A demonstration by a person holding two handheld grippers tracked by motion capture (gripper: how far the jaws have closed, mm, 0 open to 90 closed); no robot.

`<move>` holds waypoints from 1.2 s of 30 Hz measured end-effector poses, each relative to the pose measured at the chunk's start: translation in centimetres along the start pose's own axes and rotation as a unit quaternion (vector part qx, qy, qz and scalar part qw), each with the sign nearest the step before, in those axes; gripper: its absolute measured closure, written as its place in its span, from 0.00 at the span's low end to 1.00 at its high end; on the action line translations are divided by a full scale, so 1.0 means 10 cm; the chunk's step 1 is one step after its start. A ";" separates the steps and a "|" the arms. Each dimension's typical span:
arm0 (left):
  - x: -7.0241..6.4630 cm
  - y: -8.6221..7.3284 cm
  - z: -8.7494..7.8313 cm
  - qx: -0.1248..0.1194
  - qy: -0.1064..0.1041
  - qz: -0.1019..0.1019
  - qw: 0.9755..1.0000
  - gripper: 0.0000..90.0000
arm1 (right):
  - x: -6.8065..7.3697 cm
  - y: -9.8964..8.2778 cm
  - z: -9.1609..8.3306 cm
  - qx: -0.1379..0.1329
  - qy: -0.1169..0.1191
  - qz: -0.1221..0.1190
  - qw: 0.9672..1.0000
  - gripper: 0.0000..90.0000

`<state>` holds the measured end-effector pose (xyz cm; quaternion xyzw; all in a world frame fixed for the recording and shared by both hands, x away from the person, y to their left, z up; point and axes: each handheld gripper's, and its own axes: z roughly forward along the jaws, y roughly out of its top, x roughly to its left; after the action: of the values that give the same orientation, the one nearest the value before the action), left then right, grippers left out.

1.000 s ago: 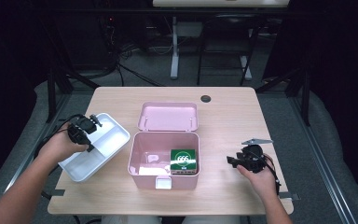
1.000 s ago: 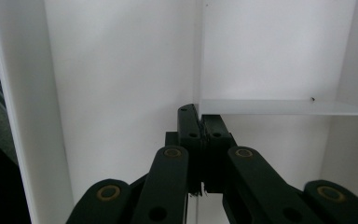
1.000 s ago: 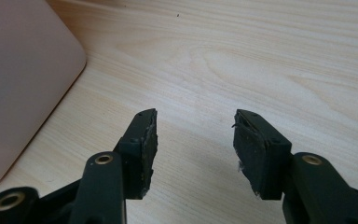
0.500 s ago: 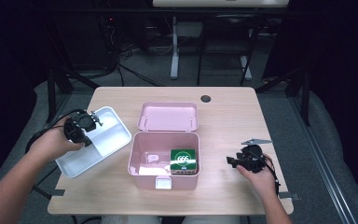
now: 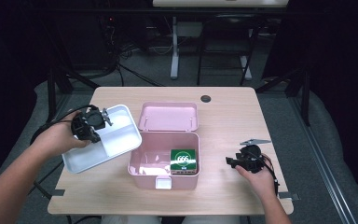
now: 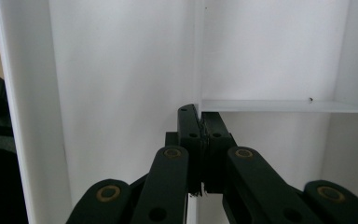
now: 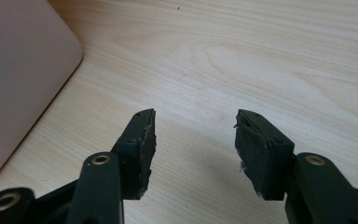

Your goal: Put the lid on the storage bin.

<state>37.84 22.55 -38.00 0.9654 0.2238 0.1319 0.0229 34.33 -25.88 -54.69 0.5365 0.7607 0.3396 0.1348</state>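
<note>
A white divided tray (image 5: 116,140) hangs tilted over the table's left side, its right edge close to the open pink box (image 5: 164,179). My left gripper (image 5: 103,119) is shut on a thin partition wall of the tray (image 6: 121,93), with both pads pinched on it at the left gripper (image 6: 200,126). In the box lies a green packet (image 5: 183,160) with a round white mark. My right gripper (image 5: 230,162) rests low over the wood, right of the box. In the right gripper view, the right gripper (image 7: 195,140) stands open with bare table between its fingers.
The box's pink lid (image 5: 169,116) lies flat behind it. Its rounded corner (image 7: 18,70) is left of the right jaws. A black round grommet (image 5: 206,99) sits near the far edge of the wooden table (image 5: 233,121). Dark floor, cables and stands surround the table.
My left hand has raised the white tray off the table and carried it a little toward the back and the box. The right gripper has stayed put.
</note>
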 end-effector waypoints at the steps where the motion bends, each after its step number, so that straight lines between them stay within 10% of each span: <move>1: -0.04 0.09 -0.02 -0.002 0.002 0.015 1.000 0.99 | 0.00 0.00 0.00 0.002 0.000 -0.002 1.000 0.53; 11: -0.28 0.60 0.02 -0.018 -0.011 0.092 0.996 0.99 | 0.00 0.00 0.01 0.005 0.001 -0.005 1.000 0.53; 36: -0.78 1.34 0.12 -0.057 -0.035 0.189 0.980 0.99 | -0.04 -0.01 0.03 0.006 0.006 0.002 1.000 0.52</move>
<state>37.13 7.07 -39.70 0.9915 0.0289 0.1119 0.0601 34.56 -26.20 -55.05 0.5366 0.7623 0.3389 0.1266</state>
